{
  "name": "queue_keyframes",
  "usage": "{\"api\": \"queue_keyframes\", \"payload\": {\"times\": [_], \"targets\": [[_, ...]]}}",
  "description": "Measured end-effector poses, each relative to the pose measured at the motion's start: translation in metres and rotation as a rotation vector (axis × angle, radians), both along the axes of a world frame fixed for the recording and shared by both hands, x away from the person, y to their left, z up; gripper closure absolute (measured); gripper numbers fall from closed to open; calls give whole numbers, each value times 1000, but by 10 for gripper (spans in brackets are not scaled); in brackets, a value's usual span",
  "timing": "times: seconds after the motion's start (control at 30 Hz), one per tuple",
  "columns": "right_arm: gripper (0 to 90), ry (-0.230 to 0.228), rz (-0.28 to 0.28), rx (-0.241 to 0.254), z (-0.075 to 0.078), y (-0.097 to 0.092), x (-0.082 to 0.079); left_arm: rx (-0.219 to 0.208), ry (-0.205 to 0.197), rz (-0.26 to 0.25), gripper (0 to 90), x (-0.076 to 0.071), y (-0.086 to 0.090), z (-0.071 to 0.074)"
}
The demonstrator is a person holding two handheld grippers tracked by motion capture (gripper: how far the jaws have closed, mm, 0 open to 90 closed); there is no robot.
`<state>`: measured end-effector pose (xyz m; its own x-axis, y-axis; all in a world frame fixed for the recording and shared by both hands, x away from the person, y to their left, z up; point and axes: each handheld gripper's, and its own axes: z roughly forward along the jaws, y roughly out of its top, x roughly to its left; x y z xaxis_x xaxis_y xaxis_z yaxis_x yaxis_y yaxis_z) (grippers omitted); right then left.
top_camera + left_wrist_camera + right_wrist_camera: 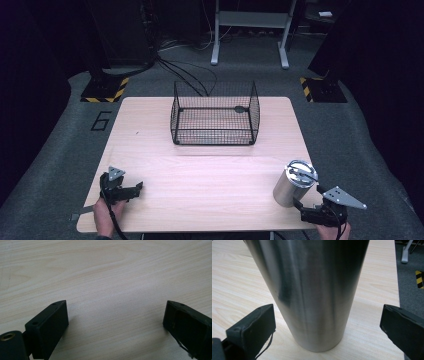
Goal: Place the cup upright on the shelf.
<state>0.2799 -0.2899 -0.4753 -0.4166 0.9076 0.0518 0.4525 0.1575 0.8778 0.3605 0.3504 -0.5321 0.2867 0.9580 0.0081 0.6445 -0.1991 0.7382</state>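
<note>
A steel canister (292, 184) with a clamped lid stands upright near the table's front right corner. In the right gripper view its brushed wall (312, 295) rises between the jaws, which stand wide apart and clear of it on both sides. My right gripper (306, 212) is open just in front of the canister's base. My left gripper (134, 190) rests near the front left of the table, open, with bare wood (115, 315) between its jaws. A black wire basket (215, 115) stands at the far middle of the table.
The light wooden table (200, 175) has a broad bare stretch between the grippers and the basket. Grey carpet surrounds it. Cables, yellow-black striped stand bases (105, 90) and a white frame (250, 30) lie beyond the far edge.
</note>
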Motion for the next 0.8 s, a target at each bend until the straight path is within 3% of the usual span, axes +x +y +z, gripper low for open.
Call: {"api": "queue_keyframes", "payload": {"times": [0.37,0.8], "targets": [[0,-19,7,29,12,4,3,0,12,-3,61,0,0,1],[0,-51,37,29,26,12,12,2,9,-5,61,0,1,1]]}}
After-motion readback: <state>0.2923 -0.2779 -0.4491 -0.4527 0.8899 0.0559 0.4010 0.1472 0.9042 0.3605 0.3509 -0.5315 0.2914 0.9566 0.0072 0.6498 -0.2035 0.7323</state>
